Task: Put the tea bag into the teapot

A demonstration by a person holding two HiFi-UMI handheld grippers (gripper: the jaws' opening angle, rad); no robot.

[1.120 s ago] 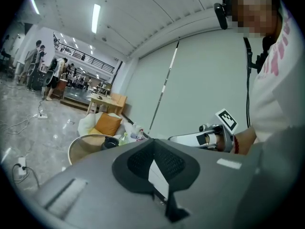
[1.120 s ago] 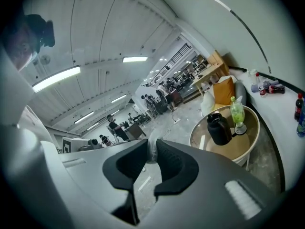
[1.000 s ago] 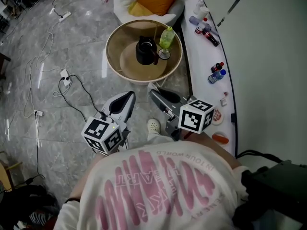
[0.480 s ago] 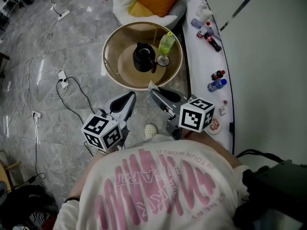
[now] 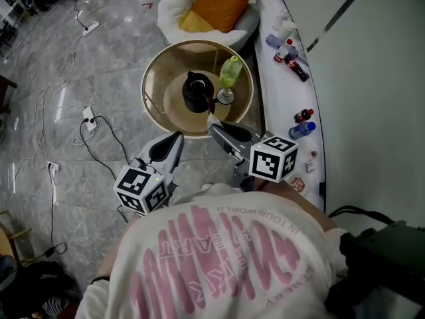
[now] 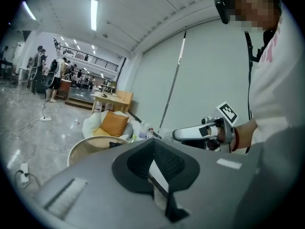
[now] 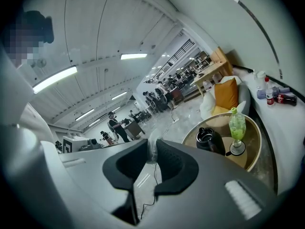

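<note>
**Desk:** Your right claw, please: how wide, and on what?

**Me:** My right claw (image 5: 215,127) is clamped on the tea bag (image 7: 152,149), a pale, see-through scrap pinched between the dark pads at the very tip. The jaws stand only as far apart as the bag is thick.

**Desk:** And the left?

**Me:** My left claw (image 5: 176,138) has its tips drawn together with nothing held between them. It hangs over the marble floor, beside the right one.

**Desk:** Where is the bag relative to the pot?

**Me:** It is apart from the pot. From the head view, the bag sits at the near rim of the round table (image 5: 149,95). The black teapot (image 5: 197,92) stands beyond it near the table's middle, with a green bottle (image 5: 230,70) just beside it.

**Desk:** Any writing to read?

**Me:** The pink print on my white shirt (image 5: 219,258) shows "IN YOUR WORLD", upside down from the head view. Each claw's cube carries black-and-white square markers. The red-labelled bottles (image 5: 292,50) on the white ledge are too small to read.
</note>
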